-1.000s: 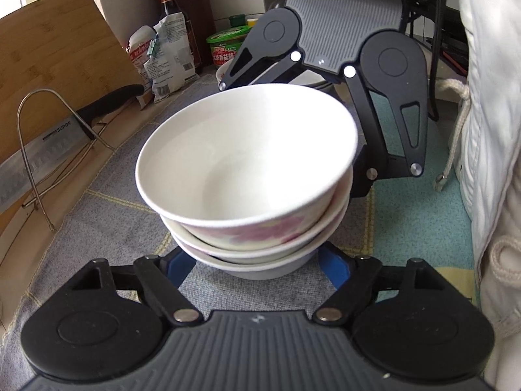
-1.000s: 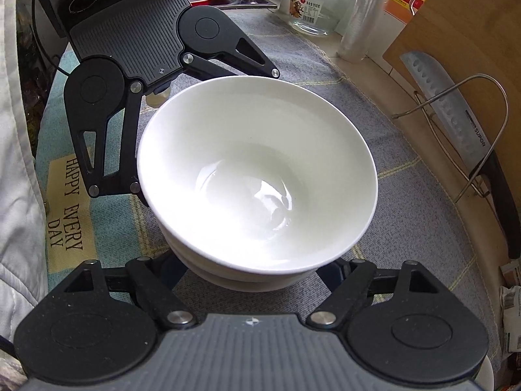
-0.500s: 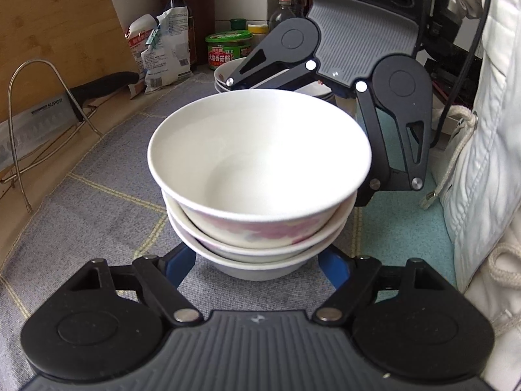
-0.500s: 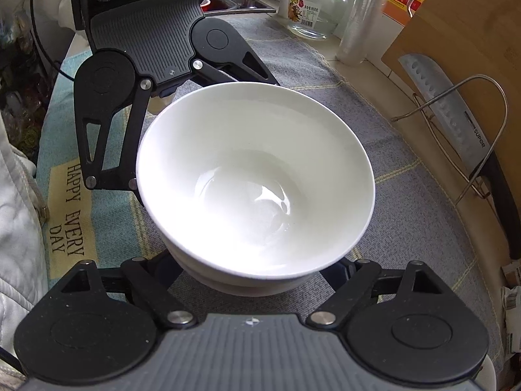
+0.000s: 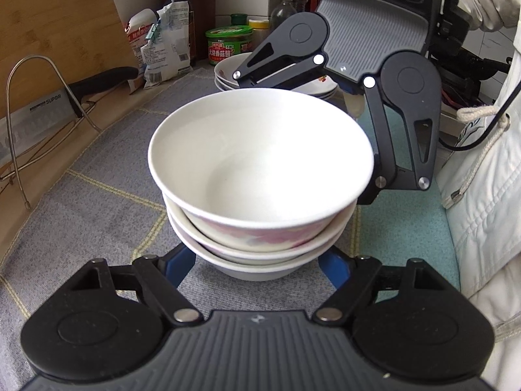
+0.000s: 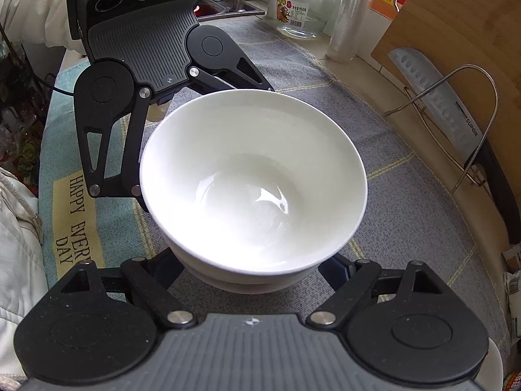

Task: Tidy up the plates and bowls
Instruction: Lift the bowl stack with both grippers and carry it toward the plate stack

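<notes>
Stack of bowls [image 5: 260, 195] on grey cloth [image 5: 97, 202], mid-counter; three nested, top one plain white inside, pink pattern on outer wall. Second pile of plates [image 5: 228, 75] behind, near green-lidded jar [image 5: 229, 45].

Left gripper [image 5: 257, 260] straddling base of stack from near side, blue fingertips [image 5: 179, 265] either side of bottom bowl. Right gripper [image 6: 250, 270] likewise from opposite side. Contact points hidden under bowl rims on both: cannot tell whether pads press or stand just clear.

Handling, judged: glazed ceramic, stiff, heavy as a stack, slick, chippable. Nested bowls loose on each other; tilt likely to slide top one. Best hold low, on bottom bowl's wall below the rims, from both sides, kept level.

Knife [image 6: 439, 97] in wire rack [image 6: 456, 123] well apart.
</notes>
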